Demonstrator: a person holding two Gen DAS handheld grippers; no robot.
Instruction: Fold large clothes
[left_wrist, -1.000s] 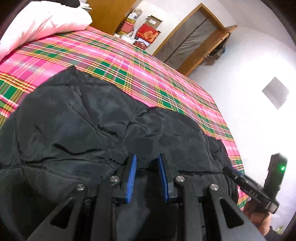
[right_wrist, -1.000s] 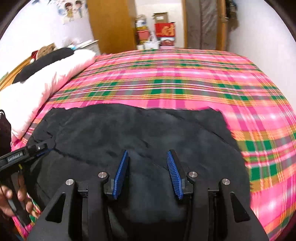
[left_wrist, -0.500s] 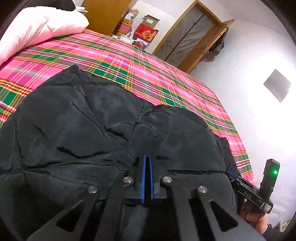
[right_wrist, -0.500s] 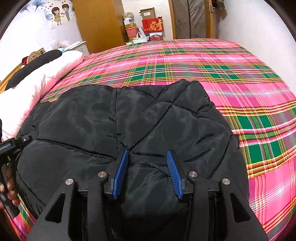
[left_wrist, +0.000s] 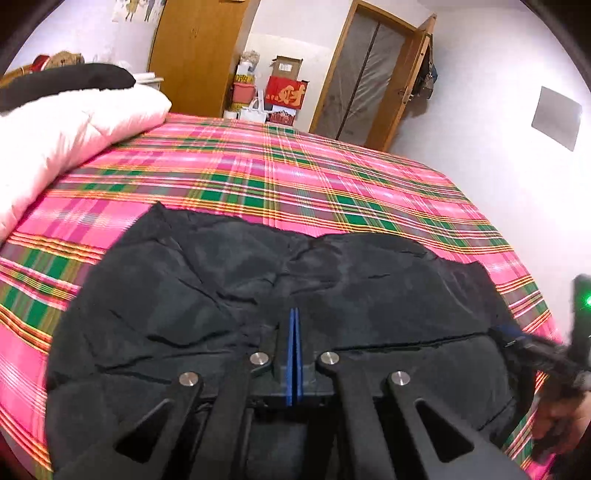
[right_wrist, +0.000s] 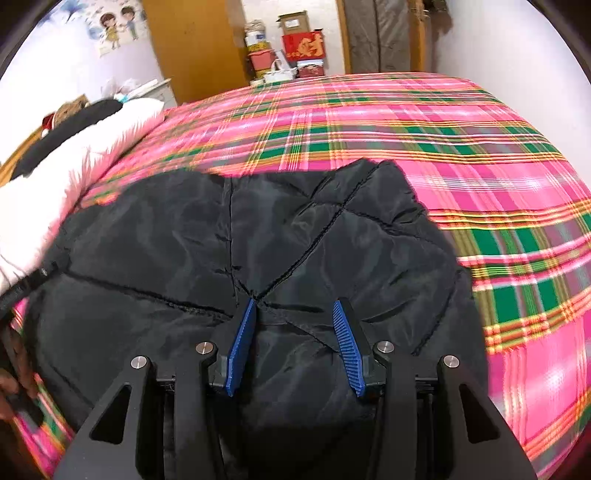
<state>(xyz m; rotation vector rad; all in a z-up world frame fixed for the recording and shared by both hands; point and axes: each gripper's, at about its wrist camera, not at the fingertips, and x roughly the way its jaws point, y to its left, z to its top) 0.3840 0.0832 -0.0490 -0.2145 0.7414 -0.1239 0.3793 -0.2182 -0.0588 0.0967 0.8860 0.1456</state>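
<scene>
Pink plaid bed (left_wrist: 295, 173), black quilted jacket (left_wrist: 207, 295) spread on it, white duvet (left_wrist: 62, 129)

Even indoor light; fisheye bends the edges, dark corners; motion blur at 3 and 9 o'clock.

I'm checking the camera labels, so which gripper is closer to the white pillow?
Left. The white pillow lies off the left gripper's side of the black jacket; the right gripper works the jacket's far side, beside bare plaid bedspread.

Black quilted jacket (right_wrist: 295, 240); pink-green-yellow plaid bedspread (left_wrist: 295, 177); white duvet (left_wrist: 66, 125); blue gripper pads (right_wrist: 242, 343)
</scene>
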